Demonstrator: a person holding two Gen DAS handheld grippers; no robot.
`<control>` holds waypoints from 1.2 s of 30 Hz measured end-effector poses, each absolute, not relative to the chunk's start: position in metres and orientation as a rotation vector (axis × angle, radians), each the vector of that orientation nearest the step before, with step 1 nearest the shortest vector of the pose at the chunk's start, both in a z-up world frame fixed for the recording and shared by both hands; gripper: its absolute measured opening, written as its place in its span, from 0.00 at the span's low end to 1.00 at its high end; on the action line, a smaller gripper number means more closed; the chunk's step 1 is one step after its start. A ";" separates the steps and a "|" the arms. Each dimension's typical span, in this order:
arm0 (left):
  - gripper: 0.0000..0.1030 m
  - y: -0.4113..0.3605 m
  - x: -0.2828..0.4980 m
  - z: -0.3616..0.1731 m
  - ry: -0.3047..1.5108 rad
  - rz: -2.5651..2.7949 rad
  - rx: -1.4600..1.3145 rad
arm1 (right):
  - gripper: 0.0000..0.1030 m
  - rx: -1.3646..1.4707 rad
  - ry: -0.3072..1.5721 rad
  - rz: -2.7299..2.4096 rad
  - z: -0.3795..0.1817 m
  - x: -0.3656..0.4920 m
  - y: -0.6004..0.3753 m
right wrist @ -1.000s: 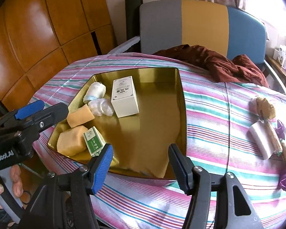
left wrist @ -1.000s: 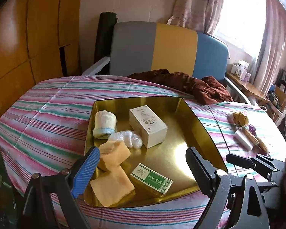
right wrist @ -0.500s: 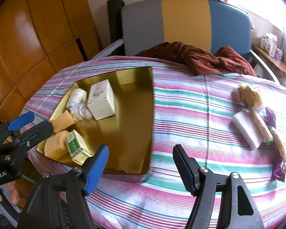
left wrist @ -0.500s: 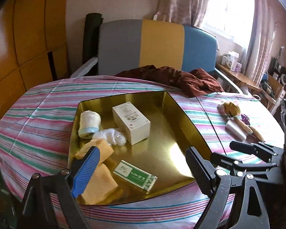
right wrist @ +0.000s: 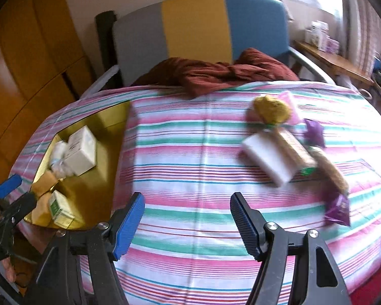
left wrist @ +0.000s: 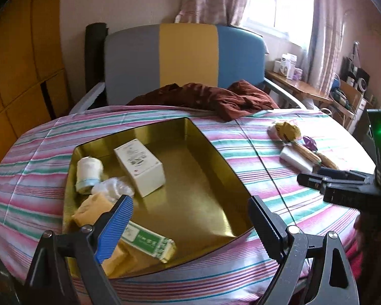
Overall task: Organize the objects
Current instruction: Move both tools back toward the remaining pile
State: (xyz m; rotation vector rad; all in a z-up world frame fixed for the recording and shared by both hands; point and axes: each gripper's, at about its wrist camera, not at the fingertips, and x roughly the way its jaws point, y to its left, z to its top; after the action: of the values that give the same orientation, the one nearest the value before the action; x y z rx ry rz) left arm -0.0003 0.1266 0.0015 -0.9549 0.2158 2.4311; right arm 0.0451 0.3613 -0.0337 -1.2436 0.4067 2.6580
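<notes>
Right tongs [right wrist: 186, 218] swung off gold tray [right wrist: 101, 180] toward white block [right wrist: 266, 162] right of it | both tongs apart, empty; left tongs [left wrist: 190, 218] over tray | square your pads on the block's long sides.

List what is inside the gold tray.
In the gold tray: a white box, a cloth roll, a clear plastic wad, two yellow sponges, and a green-and-white box. The left gripper's finger covers part of the sponges.
</notes>
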 end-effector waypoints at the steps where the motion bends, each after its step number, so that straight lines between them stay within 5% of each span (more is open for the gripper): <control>1: 0.89 0.130 0.001 0.001 0.225 2.421 -0.954 | 0.69 -1.236 0.411 2.650 -0.033 0.047 0.366; 18: 0.89 0.172 0.008 -0.003 0.288 2.308 -0.946 | 0.69 -1.156 0.521 2.441 -0.022 0.076 0.468; 36: 0.89 0.219 0.012 -0.009 0.328 2.188 -0.965 | 0.69 -1.109 0.833 2.142 -0.064 0.113 0.591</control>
State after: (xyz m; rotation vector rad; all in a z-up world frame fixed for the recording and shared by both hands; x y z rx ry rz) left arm 0.0119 0.2194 -0.0087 -0.9654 0.3276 2.1875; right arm 0.1133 0.5909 -0.0635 -1.1090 0.8330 2.1421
